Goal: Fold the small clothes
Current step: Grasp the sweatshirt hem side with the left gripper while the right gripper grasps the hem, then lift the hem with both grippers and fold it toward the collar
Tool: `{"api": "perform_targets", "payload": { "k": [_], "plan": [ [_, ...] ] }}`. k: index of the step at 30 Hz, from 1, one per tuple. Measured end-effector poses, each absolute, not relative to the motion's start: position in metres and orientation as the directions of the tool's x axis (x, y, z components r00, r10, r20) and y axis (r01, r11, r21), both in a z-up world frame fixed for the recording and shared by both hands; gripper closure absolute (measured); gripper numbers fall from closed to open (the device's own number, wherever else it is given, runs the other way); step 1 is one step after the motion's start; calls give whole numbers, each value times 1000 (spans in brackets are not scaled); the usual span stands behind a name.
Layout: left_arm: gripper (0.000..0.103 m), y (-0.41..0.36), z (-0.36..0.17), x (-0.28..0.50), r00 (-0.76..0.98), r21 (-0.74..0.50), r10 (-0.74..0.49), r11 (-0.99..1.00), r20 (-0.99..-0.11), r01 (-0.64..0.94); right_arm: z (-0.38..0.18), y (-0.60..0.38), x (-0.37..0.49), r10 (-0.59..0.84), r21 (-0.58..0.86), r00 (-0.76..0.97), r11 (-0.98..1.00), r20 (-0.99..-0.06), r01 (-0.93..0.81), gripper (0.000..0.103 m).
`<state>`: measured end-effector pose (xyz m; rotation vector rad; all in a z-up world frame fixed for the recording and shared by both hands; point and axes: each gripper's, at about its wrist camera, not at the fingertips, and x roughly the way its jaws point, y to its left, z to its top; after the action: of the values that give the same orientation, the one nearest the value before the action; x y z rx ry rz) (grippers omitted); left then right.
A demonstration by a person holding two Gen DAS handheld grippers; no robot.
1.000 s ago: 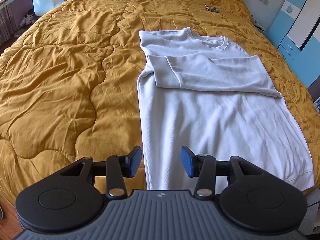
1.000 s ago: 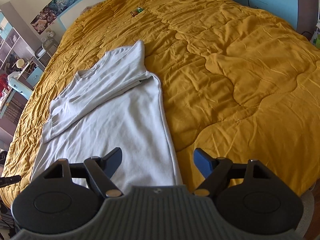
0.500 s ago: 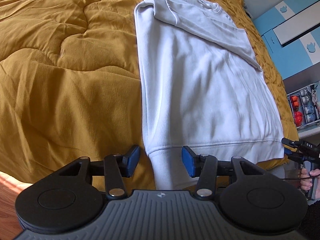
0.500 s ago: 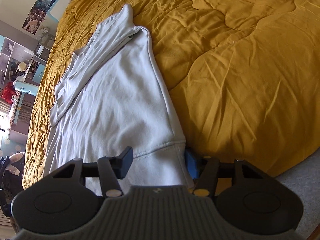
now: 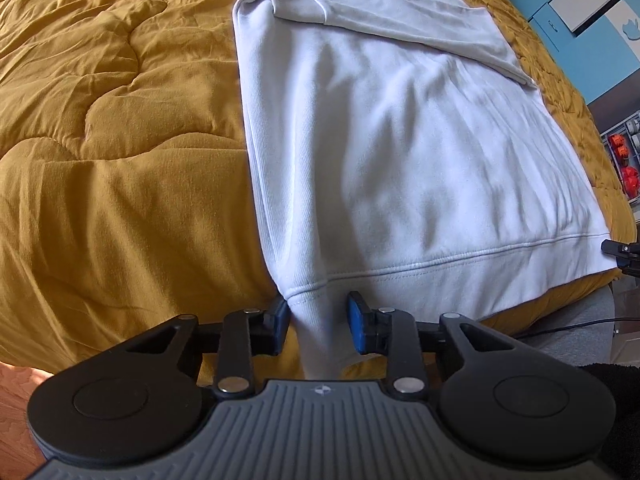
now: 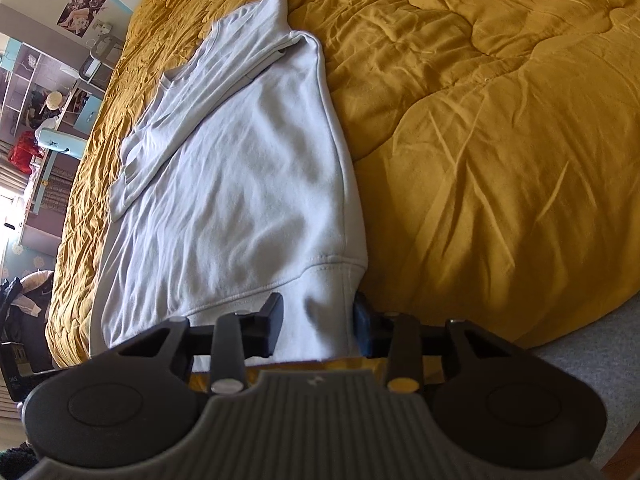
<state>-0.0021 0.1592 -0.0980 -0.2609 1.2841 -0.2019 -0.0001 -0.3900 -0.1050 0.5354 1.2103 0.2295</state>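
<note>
Left wrist view: the white sweatshirt [image 5: 400, 152] lies flat on the mustard quilt [image 5: 120, 160], sleeves folded across its chest, hem hanging over the bed edge. The left gripper [image 5: 318, 330] straddles one hem corner, jaws partly open. The right gripper [image 6: 318, 326] straddles the other corner, jaws seemingly not yet clamped.

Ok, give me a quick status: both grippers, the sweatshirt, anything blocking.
Left gripper open, straddling the sweatshirt hem corner. Right gripper open, astride the opposite hem corner. Sweatshirt flat on the yellow quilt, sleeves folded across the chest. Nothing in the way.
</note>
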Motion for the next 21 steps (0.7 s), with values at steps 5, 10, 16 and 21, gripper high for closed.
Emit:
{"api": "perform_targets", "payload": {
  "k": [5, 10, 16, 21],
  "plan": [
    [93, 160, -88, -6, 297, -295, -282, 955, -912, 0, -101, -385, -4, 410, 465, 351, 881, -842, 86, 96],
    [97, 163, -78, -8, 354, -328, -313, 944, -881, 16, -90, -395, -8, 489, 555, 411, 830, -770, 52, 98],
    [97, 163, -76, -11, 380, -337, -318, 941, -869, 18, -85, -399, -9, 540, 614, 428, 788, -725, 46, 96],
    [97, 160, -78, -8, 369, -322, -298, 947, -880, -6, -98, -394, -2, 554, 615, 389, 788, -736, 41, 84]
  ]
}}
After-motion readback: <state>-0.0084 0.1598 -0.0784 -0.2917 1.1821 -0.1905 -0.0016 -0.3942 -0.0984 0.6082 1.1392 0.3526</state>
